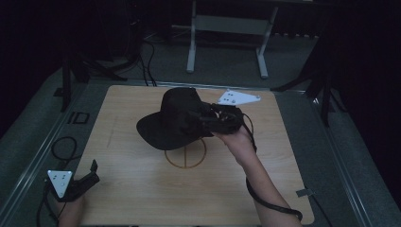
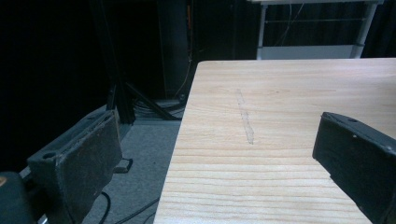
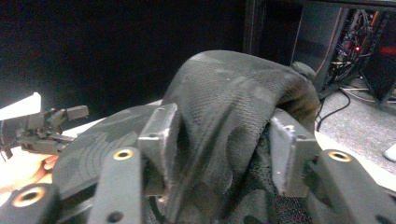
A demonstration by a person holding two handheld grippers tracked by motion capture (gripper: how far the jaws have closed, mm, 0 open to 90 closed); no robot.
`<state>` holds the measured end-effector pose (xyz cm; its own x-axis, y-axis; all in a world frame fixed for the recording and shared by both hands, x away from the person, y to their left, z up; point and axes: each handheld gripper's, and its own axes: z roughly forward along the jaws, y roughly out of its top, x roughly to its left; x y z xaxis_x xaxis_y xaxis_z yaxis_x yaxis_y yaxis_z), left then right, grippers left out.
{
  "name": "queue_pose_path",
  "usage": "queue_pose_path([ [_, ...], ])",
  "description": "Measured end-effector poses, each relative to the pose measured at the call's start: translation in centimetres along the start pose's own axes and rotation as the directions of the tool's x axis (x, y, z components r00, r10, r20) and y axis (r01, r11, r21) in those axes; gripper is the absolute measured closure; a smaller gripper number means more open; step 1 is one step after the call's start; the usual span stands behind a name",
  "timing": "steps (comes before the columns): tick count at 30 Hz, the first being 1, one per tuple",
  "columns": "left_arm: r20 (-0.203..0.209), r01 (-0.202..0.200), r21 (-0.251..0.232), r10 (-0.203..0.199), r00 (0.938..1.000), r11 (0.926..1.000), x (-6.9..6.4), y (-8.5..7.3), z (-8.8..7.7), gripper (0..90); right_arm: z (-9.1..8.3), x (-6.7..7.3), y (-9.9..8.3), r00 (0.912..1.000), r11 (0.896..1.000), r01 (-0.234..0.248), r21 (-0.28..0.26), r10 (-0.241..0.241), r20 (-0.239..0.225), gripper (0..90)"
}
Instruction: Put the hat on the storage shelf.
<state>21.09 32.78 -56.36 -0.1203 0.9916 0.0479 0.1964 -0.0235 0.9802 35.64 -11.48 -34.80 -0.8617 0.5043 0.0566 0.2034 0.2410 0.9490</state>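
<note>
Closest to the lens in the right gripper view, the right gripper [image 3: 217,149] has its two jaws pressed into the crown of a black hat [image 3: 233,107], the fabric bunched between them. In the high view that hat [image 1: 172,120] sits raised over the middle of the wooden table [image 1: 142,189], its brim overhanging a circle mark [image 1: 185,153] drawn in the wood (the far and right table edges lie well apart from it). The left gripper [image 1: 82,182] hovers at the near-left corner, jaws spread wide and holding nothing; in its own view one jaw hangs past the table's left edge [image 2: 180,135] over grey floor [image 2: 144,154], with bare wood ahead, crossed by a faint scuff [image 2: 245,121].
</note>
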Motion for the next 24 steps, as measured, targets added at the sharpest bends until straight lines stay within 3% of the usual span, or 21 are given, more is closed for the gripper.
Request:
queue_pose_path([
  [4,0.0,-0.001,0.0,0.001,1.0,1.0,0.0,0.0,0.0,1.8,0.3,0.2,-0.4,0.9999,1.0,0.009,0.015,-0.01,0.014,38.7],
  [16,0.002,-0.001,0.001,0.001,1.0,1.0,0.0,0.0,0.0,1.8,0.4,0.3,-2.6,0.9998,1.0,-0.019,0.018,0.019,0.008,29.8],
  [22,0.002,-0.001,0.001,0.001,1.0,1.0,0.0,0.0,0.0,1.8,0.4,0.4,-3.1,0.9997,0.999,-0.003,0.037,0.002,0.025,28.4],
  [24,0.002,-0.001,0.002,0.001,1.0,1.0,0.0,0.0,0.0,1.8,0.1,0.2,-3.1,0.9996,1.0,-0.018,0.024,0.017,0.022,28.4],
])
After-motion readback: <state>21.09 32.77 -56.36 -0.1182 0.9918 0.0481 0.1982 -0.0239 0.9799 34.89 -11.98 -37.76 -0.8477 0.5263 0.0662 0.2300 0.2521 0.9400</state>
